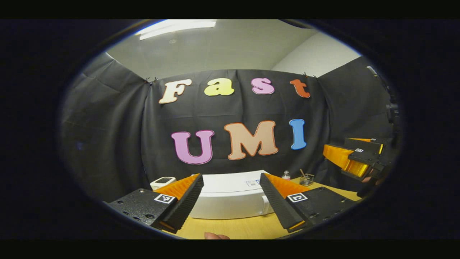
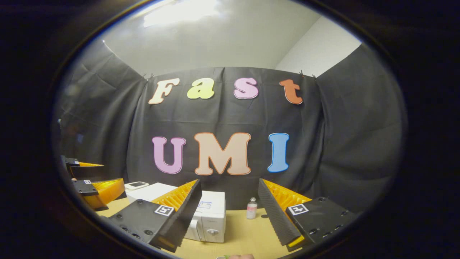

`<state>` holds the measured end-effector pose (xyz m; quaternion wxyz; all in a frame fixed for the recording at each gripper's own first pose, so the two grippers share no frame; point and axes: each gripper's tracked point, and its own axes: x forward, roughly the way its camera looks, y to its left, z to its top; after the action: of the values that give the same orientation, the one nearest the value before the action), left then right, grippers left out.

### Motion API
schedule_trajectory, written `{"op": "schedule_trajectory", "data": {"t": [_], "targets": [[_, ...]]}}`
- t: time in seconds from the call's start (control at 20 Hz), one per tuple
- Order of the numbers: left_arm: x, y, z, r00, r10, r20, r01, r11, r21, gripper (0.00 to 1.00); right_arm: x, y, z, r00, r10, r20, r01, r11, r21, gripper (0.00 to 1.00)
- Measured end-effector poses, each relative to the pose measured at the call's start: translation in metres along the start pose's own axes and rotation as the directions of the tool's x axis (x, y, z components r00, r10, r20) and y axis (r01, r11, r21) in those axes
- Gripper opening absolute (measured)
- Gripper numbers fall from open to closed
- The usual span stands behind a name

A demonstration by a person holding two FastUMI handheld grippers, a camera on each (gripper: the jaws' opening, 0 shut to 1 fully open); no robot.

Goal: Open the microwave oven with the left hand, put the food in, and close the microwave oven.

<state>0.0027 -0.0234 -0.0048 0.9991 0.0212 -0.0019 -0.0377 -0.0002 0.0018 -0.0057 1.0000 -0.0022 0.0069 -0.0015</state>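
Both ridged grippers, left (image 1: 231, 196) and right (image 2: 230, 201), are hanging wide open, holding nothing. The boxy white microwave (image 1: 230, 201) is sitting shut on the smooth wooden table (image 1: 244, 228), black cloth wall (image 2: 345, 144) behind.

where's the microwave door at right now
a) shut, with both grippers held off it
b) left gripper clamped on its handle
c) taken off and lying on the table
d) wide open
a: the white microwave sits on the table with its door closed, and the left gripper and right gripper both hang open, short of it, touching nothing.
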Motion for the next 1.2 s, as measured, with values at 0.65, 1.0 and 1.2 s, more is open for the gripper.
{"op": "schedule_trajectory", "data": {"t": [0.65,1.0,1.2], "targets": [[0.024,-0.031,-0.028,0.995,-0.096,-0.012,0.096,0.995,-0.003,0.97,-0.014,-0.005,0.003,1.0,0.017,0.014,-0.017,0.999,-0.028,0.96],[0.07,-0.078,-0.153,0.966,-0.196,-0.17,0.208,0.976,0.058,0.98,-0.036,-0.041,0.017,0.999,-0.018,0.027,0.02,0.996,-0.086,0.96],[0.09,-0.109,-0.221,0.928,-0.234,-0.289,0.254,0.967,0.034,0.98,-0.043,-0.072,0.027,0.996,-0.084,0.036,0.087,0.991,-0.105,0.96]]}}
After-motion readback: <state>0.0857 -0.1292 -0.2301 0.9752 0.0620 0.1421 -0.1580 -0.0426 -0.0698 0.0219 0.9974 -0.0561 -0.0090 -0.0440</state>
